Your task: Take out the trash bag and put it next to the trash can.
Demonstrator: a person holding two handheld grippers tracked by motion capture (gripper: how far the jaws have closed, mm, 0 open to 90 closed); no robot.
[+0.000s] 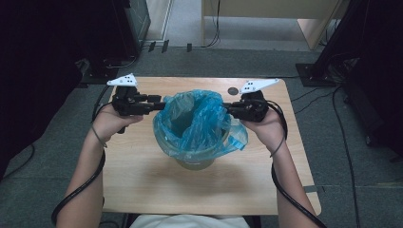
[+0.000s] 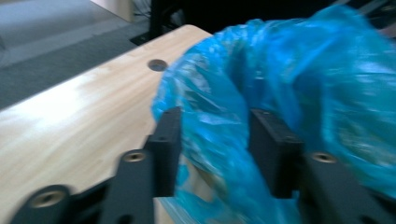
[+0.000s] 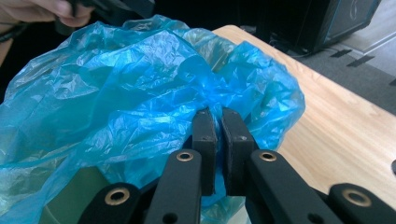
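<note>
High view: both tongs flank the crinkled blue plastic bag (image 1: 197, 121) lining a green bin (image 1: 195, 164) mid-tabletop (image 1: 142, 180); right tongs (image 3: 218, 122) pinch its rim to spread it, left tongs (image 2: 212, 140) half-wide, film between.

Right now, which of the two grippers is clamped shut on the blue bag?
The right gripper: its jaws pinch the blue bag almost together. The left gripper stands wider, with the film bunched between its jaws.
</note>
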